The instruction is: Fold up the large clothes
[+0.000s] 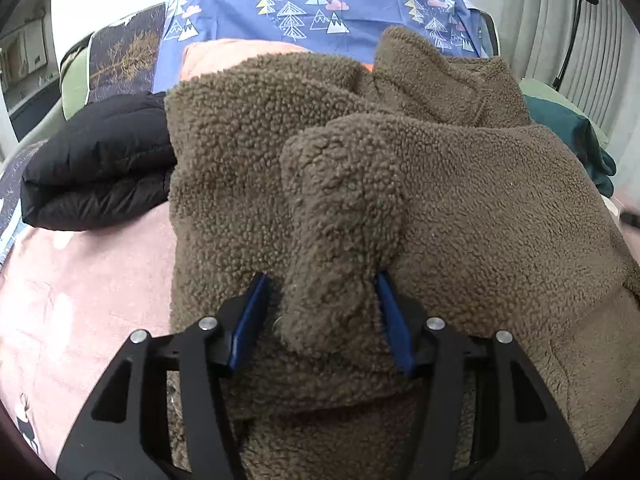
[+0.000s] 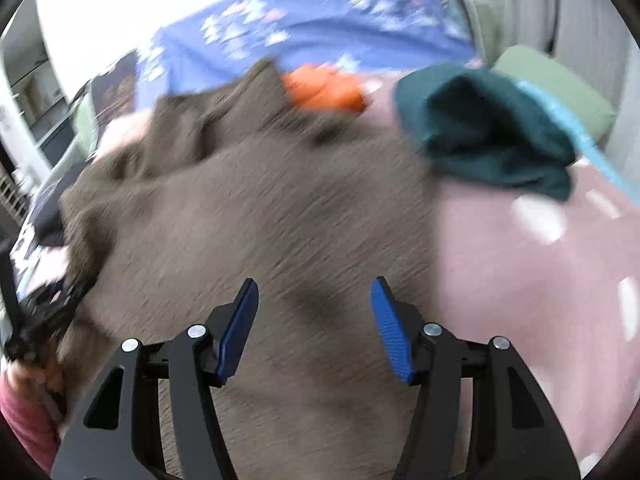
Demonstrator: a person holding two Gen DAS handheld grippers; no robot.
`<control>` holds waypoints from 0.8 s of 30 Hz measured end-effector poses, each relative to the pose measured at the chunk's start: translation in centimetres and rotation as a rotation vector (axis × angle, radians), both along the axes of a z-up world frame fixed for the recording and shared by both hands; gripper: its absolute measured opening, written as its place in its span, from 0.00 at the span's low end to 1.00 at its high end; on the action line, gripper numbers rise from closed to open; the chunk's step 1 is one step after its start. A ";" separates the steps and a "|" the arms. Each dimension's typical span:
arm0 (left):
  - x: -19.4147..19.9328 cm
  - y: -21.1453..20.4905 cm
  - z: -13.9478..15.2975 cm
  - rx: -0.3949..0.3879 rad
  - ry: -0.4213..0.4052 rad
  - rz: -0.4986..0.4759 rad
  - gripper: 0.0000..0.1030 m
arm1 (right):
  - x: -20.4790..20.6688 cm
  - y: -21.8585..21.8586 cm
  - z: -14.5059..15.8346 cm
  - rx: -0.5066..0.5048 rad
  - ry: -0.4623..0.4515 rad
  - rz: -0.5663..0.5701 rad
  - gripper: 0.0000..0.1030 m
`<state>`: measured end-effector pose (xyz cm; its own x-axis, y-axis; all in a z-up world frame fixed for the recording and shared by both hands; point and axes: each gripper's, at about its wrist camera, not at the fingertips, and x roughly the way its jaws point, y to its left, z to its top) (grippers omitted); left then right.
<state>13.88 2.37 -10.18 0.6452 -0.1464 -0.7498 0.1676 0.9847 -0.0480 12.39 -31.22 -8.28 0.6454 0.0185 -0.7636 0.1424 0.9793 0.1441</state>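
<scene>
A large brown fleece jacket (image 1: pixel 460 200) lies spread on the pink bedsheet (image 1: pixel 80 300). In the left wrist view my left gripper (image 1: pixel 322 284) has its blue pads either side of a thick bunched fold of the fleece, a sleeve or edge (image 1: pixel 340 208), and holds it. In the right wrist view, which is motion-blurred, the same brown jacket (image 2: pixel 260 220) fills the middle. My right gripper (image 2: pixel 314 292) hovers over it with its jaws wide apart and nothing between them. The other hand-held gripper (image 2: pixel 40 320) shows at the far left edge.
A folded black puffer jacket (image 1: pixel 100 164) lies left of the fleece. A dark green garment (image 2: pixel 488 132) lies at the right. An orange item (image 2: pixel 324 88) and a blue tree-patterned cover (image 1: pixel 320 12) are behind. A green cushion (image 2: pixel 560 92) is at far right.
</scene>
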 end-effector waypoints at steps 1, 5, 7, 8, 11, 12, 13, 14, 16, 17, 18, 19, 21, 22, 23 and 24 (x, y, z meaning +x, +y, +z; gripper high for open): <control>0.1 -0.1 -0.3 -0.003 0.001 0.002 0.57 | 1.3 -1.5 0.1 0.036 0.025 -0.017 0.58; 0.1 -0.4 -0.6 0.005 -0.012 0.005 0.58 | 5.2 -4.0 -0.8 0.164 0.120 -0.068 0.59; -0.2 -0.6 -0.8 0.009 -0.013 0.004 0.58 | 7.7 -3.6 -1.2 0.147 0.138 -0.064 0.68; -0.2 -0.2 -0.8 0.011 -0.013 0.005 0.59 | 8.1 -3.5 -1.3 0.146 0.136 -0.068 0.73; -0.1 -0.3 -0.7 0.020 -0.017 0.006 0.59 | 11.1 -3.0 -3.0 0.146 0.197 -0.095 0.93; -0.1 -0.3 -0.7 0.022 -0.018 0.006 0.60 | 11.9 -2.9 -3.5 0.133 0.214 -0.102 0.93; -0.1 -0.4 -0.8 0.024 -0.020 0.006 0.60 | 12.2 -2.3 -4.3 0.066 0.217 -0.117 0.87; -0.1 -0.5 -0.8 0.024 -0.022 0.006 0.60 | 12.2 -1.7 -4.6 -0.071 0.207 -0.143 0.50; -0.2 -0.4 -0.7 0.019 -0.026 0.005 0.60 | 11.4 -1.4 -4.1 -0.224 0.138 -0.174 0.20; -0.2 -0.3 -0.7 0.017 -0.028 0.005 0.60 | 10.9 -2.0 -4.0 -0.213 0.117 -0.190 0.17; -0.2 -0.3 -0.6 0.016 -0.031 0.003 0.61 | 10.6 -2.5 -4.0 -0.203 0.113 -0.202 0.17; -0.3 -0.3 -0.6 0.015 -0.032 0.002 0.61 | 10.4 -3.1 -4.0 -0.207 0.115 -0.216 0.16; -0.2 -0.3 -0.6 0.018 -0.032 0.002 0.61 | 9.5 -3.7 -3.4 -0.270 0.102 -0.275 0.16; -0.3 -0.3 -0.6 0.019 -0.034 0.004 0.62 | 9.0 -3.7 -2.8 -0.286 0.090 -0.293 0.16; -0.3 -0.2 -0.5 0.020 -0.036 0.007 0.62 | 8.0 -3.5 -2.1 -0.274 0.073 -0.293 0.17; -0.4 -0.2 -0.5 0.022 -0.039 0.011 0.61 | 6.8 -3.0 -1.3 -0.205 0.038 -0.246 0.17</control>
<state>13.49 2.19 -10.66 0.6754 -0.1227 -0.7272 0.1583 0.9872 -0.0195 19.16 -34.21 -9.56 0.5825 -0.2911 -0.7589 0.3800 0.9229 -0.0623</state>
